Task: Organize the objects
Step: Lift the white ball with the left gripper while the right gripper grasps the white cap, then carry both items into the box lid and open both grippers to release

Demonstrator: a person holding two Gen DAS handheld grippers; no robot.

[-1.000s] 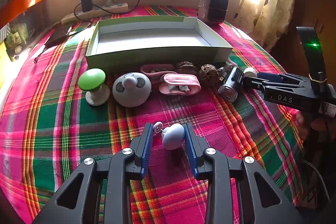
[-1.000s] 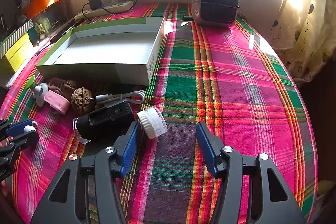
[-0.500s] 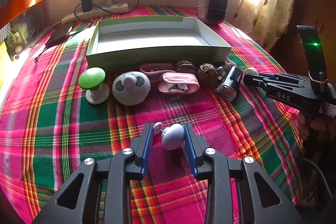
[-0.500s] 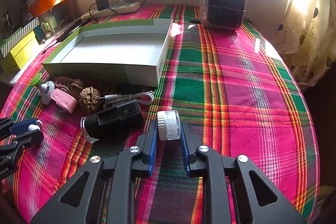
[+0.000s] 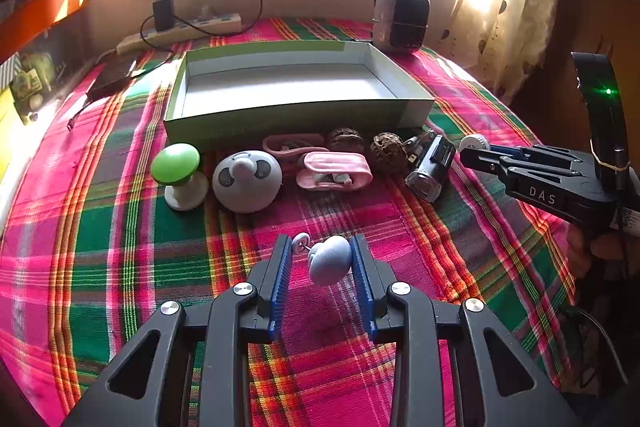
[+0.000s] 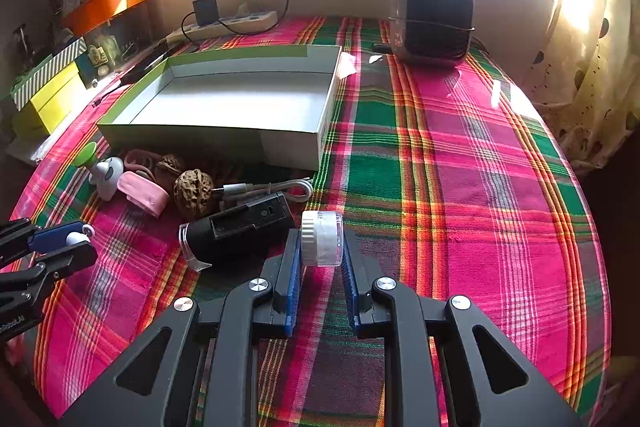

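While box (image 6: 224,107) sits empty | right claw (image 6: 321,259) grips jar (image 6: 322,238) | left claw (image 5: 322,259) seemingly pinching snail toy (image 5: 329,261)

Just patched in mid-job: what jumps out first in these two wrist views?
The loud pink-and-green plaid cloth fills both views, with an empty open box at its middle and small objects lined along the box's near wall. Each gripper is closed on something: the right gripper on a small white jar, the left gripper on a pale blue knob-shaped piece.

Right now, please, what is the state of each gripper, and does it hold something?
Left gripper: closed on the small blue snail-shaped toy.
Right gripper: closed on the small white-capped jar.
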